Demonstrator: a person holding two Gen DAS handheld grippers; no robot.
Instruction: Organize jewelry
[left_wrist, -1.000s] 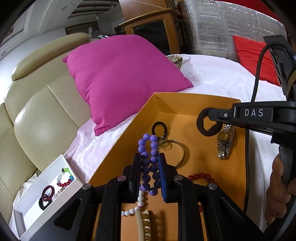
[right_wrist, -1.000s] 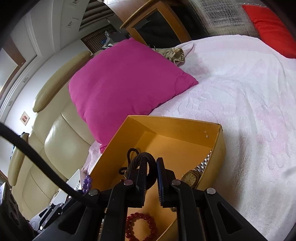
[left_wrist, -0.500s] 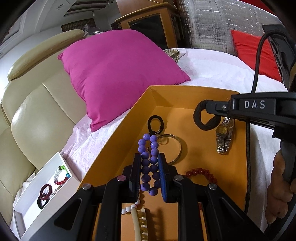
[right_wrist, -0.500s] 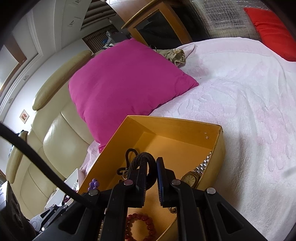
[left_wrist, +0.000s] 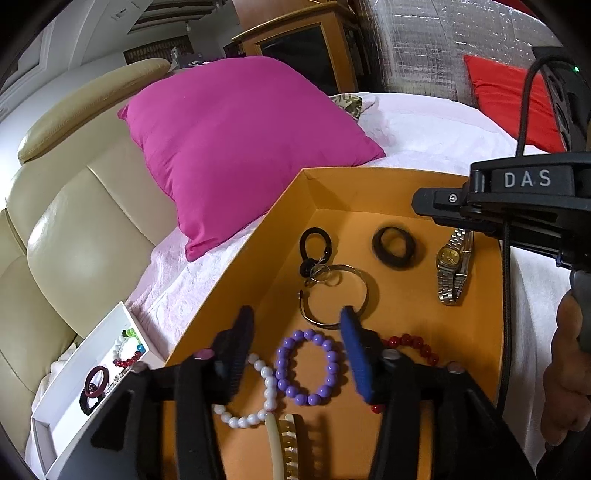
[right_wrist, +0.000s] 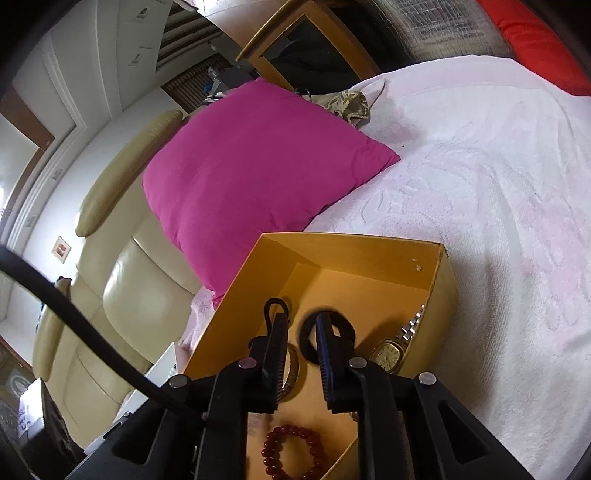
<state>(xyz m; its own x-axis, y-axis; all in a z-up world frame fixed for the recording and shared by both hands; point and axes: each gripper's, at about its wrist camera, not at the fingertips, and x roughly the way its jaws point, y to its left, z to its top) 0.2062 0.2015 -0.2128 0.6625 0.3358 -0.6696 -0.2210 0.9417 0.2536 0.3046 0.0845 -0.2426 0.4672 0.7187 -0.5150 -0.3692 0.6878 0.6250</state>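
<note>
An orange box (left_wrist: 369, 177) lies on the bed and holds jewelry. My left gripper (left_wrist: 297, 328) is open above a purple bead bracelet (left_wrist: 307, 367) that lies flat on the box floor. My right gripper (right_wrist: 301, 330) is open over a black hair tie (right_wrist: 343, 330), which lies on the box floor (left_wrist: 393, 246). Also in the box are a gold watch (left_wrist: 452, 269), a metal bangle (left_wrist: 334, 295), a black loop (left_wrist: 314, 243), a red bead bracelet (right_wrist: 293, 452), a white bead string (left_wrist: 255, 402) and a cream comb (left_wrist: 284, 446).
A white tray (left_wrist: 74, 373) with several bracelets sits left of the box by the cream headboard (left_wrist: 74, 229). A magenta pillow (left_wrist: 236, 147) leans behind the box. A red pillow (left_wrist: 506, 99) lies far right on the white bedspread (right_wrist: 498, 206).
Both grippers opened. The purple bracelet dropped from the left gripper onto the box floor, and the black hair tie dropped from the right gripper into the box.
</note>
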